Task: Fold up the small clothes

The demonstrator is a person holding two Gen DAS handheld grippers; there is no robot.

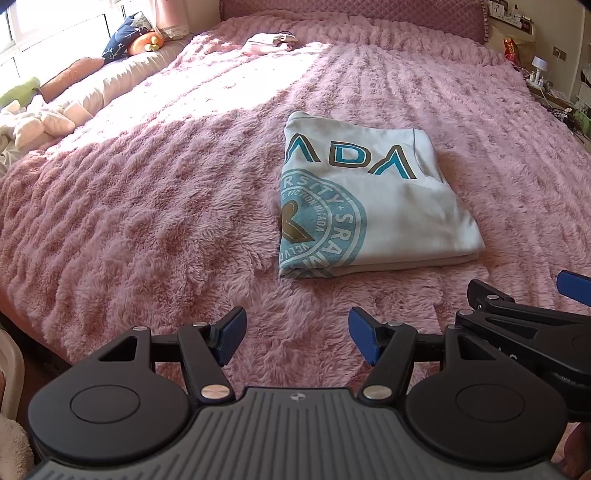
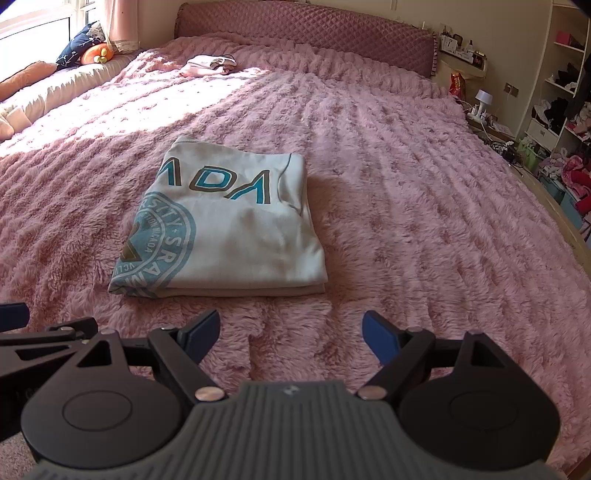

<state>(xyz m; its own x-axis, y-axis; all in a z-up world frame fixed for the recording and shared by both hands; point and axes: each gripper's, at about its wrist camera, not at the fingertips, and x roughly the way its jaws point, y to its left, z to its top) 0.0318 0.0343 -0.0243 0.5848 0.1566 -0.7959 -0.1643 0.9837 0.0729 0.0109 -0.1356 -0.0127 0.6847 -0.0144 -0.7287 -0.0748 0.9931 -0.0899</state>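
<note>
On the pink fluffy bed cover [image 1: 147, 206] we see a white T-shirt [image 1: 369, 206] with a teal print lying folded into a neat rectangle. It lies ahead of both our tongs and apart from them. Our left tongs [image 1: 297, 334] stand wide apart and hold nothing, with the shirt ahead and slightly to their right. Our right tongs [image 2: 290, 334] gape equally empty, with the shirt ahead to their left.

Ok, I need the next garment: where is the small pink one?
The small pink garment lies far up the pink bed cover, near the headboard, beyond the folded white shirt.
</note>
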